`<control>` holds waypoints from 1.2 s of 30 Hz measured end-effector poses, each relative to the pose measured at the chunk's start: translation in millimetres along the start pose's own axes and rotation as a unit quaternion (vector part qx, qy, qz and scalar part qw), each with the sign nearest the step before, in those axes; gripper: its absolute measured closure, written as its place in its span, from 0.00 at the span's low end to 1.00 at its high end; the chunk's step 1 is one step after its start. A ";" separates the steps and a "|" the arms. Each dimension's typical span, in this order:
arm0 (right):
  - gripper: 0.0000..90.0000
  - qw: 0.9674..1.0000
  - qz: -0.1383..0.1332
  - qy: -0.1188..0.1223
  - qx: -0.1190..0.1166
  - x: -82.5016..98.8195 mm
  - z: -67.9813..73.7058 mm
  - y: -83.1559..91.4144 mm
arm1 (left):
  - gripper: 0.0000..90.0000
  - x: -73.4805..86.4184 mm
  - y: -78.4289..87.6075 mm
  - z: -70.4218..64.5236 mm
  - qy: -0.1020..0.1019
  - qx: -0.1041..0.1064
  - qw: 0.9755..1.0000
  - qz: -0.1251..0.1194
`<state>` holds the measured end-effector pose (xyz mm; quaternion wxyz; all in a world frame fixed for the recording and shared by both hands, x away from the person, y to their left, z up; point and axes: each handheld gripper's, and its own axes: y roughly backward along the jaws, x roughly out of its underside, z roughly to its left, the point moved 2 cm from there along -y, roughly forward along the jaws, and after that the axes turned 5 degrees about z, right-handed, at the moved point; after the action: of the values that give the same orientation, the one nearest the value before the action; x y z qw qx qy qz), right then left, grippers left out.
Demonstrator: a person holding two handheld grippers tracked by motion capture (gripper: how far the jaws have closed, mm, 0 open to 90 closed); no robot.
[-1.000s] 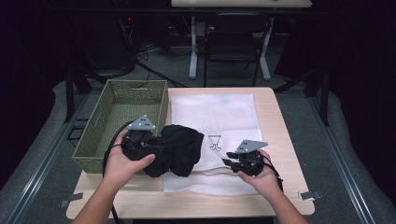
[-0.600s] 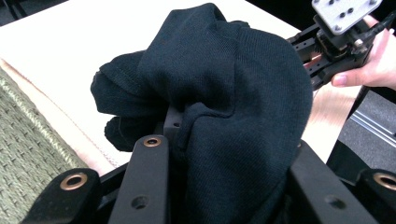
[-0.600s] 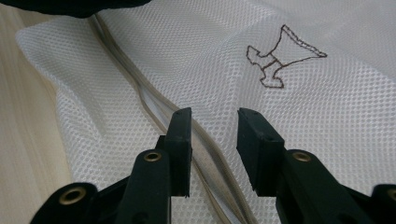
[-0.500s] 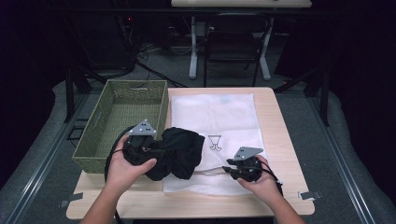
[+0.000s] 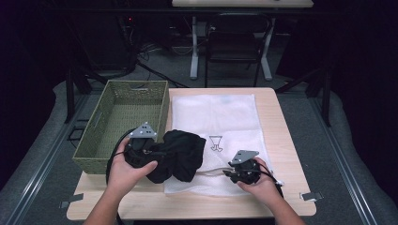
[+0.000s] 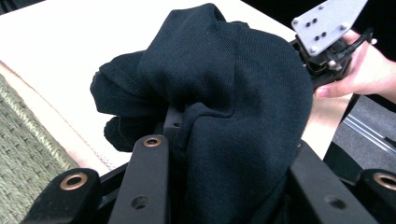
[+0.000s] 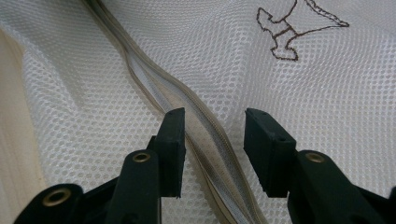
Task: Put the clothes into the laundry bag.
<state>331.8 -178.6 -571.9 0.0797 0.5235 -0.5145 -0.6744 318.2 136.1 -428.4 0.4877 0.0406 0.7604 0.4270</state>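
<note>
A bunched black garment (image 5: 180, 154) lies at the left edge of a white mesh laundry bag (image 5: 220, 117) spread on the table. My left gripper (image 5: 152, 152) is shut on the garment, and the dark cloth (image 6: 224, 93) drapes over and hides its jaw tips. My right gripper (image 5: 232, 173) sits low over the bag's near part. Its jaws have just been opening and now stand apart on either side of the bag's beige zipper (image 7: 154, 88), without pressing it. A small brown embroidered figure (image 7: 289, 28) marks the mesh beyond the right gripper (image 7: 212, 135).
A green woven basket (image 5: 119, 117) stands at the table's left, right beside the garment and my left hand. Bare wood of the table (image 5: 281, 140) shows to the right of the bag. A chair and desk legs stand on the floor behind.
My right gripper has sunk toward the mesh near the front edge and its jaws have spread wider. The left hand with the garment has hardly moved.
</note>
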 end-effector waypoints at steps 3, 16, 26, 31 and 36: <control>0.64 1.000 0.004 0.007 0.004 -0.6 0.8 -3.4 | 0.77 1.1 -0.4 0.0 0.001 0.001 1.000 -0.001; 0.64 1.000 0.005 0.016 0.021 -4.4 1.3 -10.7 | 0.77 3.7 -2.0 -0.7 0.004 0.004 1.000 -0.006; 0.77 0.999 -0.010 0.025 0.028 -14.8 6.8 -9.6 | 0.77 4.8 -1.4 -1.5 0.005 0.007 1.000 -0.004; 0.86 0.999 -0.004 0.031 0.021 -19.8 8.7 -9.8 | 0.77 4.9 0.8 -2.4 0.005 0.006 1.000 -0.006; 0.94 0.999 -0.002 0.031 0.010 -24.4 6.3 -5.5 | 0.77 5.4 3.5 -2.7 0.004 0.005 1.000 -0.009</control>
<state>339.9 -156.4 -561.4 0.0889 0.5457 -0.5179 -0.6527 312.0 139.3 -429.4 0.4885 0.0340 0.7645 0.4191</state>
